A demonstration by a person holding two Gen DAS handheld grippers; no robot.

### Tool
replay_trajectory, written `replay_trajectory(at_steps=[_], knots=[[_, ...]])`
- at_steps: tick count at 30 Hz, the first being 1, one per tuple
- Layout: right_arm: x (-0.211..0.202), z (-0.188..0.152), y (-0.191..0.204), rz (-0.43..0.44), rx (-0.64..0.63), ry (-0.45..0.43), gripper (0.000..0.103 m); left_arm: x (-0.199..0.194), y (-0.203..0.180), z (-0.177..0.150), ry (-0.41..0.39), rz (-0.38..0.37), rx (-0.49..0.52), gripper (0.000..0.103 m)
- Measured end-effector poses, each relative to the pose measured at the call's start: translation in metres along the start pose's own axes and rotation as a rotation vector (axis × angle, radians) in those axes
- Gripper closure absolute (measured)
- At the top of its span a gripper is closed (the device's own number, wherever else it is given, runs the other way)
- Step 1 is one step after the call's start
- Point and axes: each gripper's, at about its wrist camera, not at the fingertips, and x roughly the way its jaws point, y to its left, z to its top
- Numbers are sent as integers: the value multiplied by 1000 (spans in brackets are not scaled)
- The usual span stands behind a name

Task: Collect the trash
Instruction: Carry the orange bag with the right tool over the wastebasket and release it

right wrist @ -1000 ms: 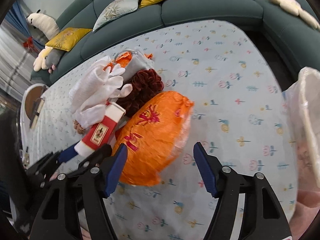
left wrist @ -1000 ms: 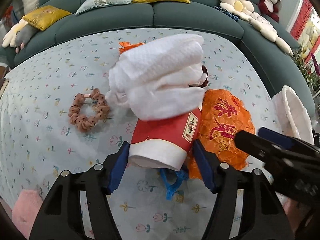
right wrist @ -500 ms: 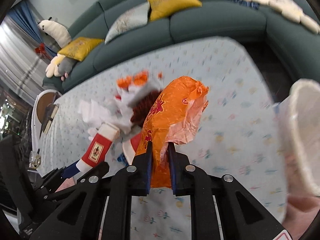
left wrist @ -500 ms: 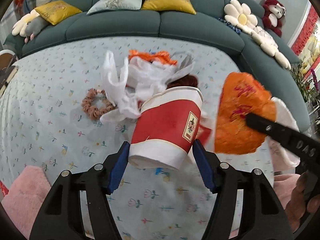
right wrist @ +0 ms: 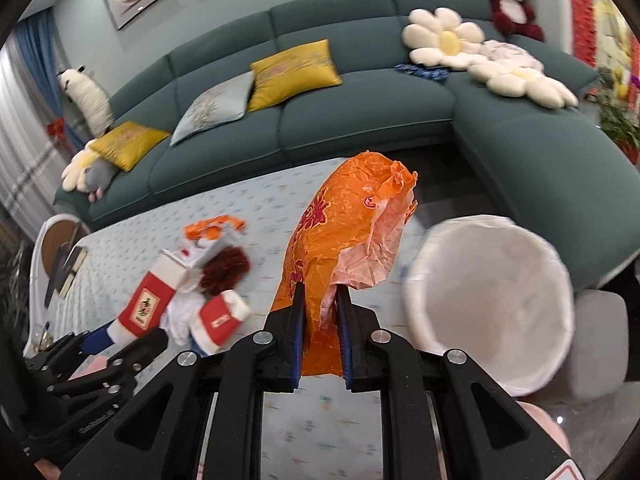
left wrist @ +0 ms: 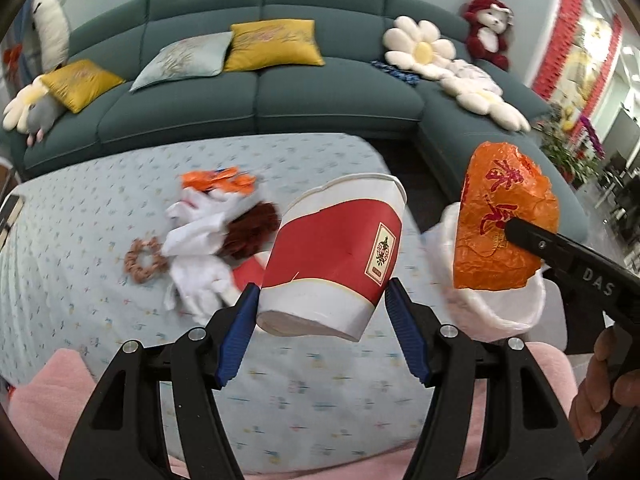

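Both grippers have risen off the surface (left wrist: 100, 240). The left gripper (left wrist: 322, 312) still clamps the red paper cup (left wrist: 336, 256). The right gripper (right wrist: 320, 320), wide a second ago, now pinches the orange bag (right wrist: 344, 232) beside the white bin (right wrist: 492, 304).

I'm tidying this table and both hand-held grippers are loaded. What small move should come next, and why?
Probably carry the right hand-held gripper rightward over the white-lined bin, then release: it pinches the crumpled orange plastic bag beside the bin's open mouth.
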Motion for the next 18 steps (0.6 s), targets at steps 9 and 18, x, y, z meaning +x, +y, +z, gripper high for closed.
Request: replay_trajectory(at_steps=[9,18], knots=[[-12,-14,-53,-106,46,-12,88,5,-44,-6,6,-59,59,42],[-5,-12,-89,-174,81,-4,88,24,-62,-6,23,-74,66,42]])
